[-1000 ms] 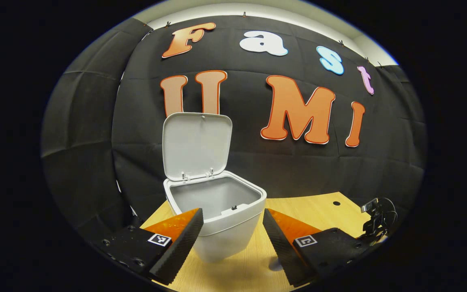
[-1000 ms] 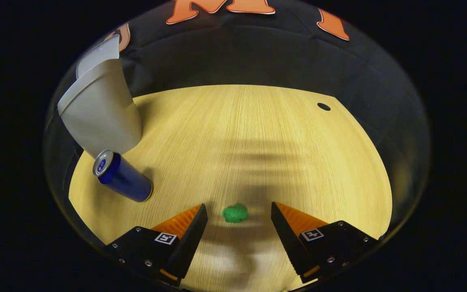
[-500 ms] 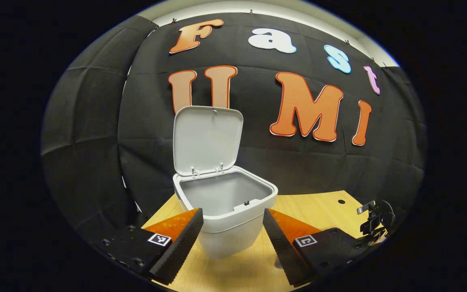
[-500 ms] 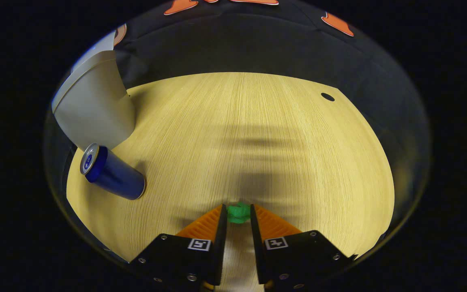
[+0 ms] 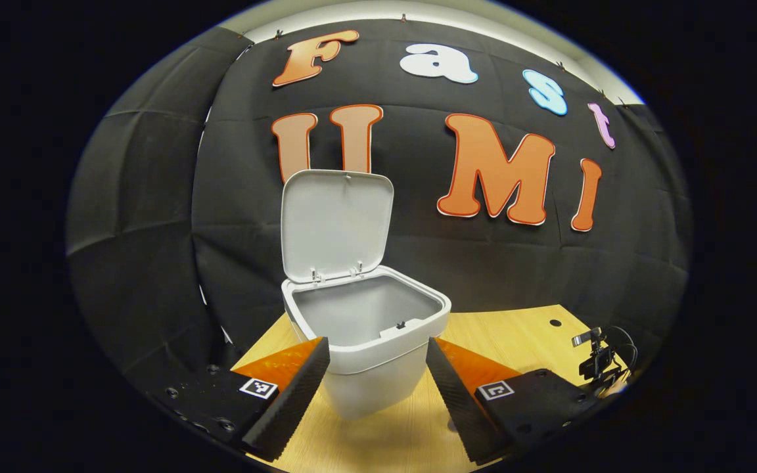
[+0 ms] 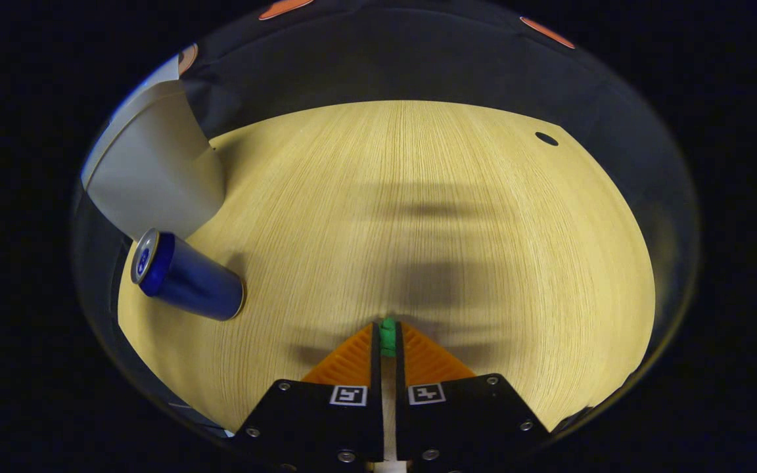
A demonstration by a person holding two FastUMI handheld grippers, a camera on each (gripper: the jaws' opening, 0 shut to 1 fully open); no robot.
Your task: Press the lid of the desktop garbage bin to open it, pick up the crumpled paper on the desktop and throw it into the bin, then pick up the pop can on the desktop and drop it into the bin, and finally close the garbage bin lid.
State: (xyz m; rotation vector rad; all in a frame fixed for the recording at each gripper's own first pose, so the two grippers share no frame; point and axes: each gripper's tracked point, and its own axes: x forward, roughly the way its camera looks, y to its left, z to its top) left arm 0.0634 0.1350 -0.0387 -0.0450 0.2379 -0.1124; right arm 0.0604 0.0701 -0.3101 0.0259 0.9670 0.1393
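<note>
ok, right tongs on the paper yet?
Touching. The right gripper view shows the right tongs closed on the green paper, both fingers pressing its sides.

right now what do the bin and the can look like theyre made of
Bin: looks like moulded plastic, pale grey and matte, with smooth rounded walls and a thin hinged lid.
Can: likely thin metal, glossy blue with a silvery rim.

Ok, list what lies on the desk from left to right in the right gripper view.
Bin → can → green paper pinched in the right gripper → small dark hole in the desk.
</note>
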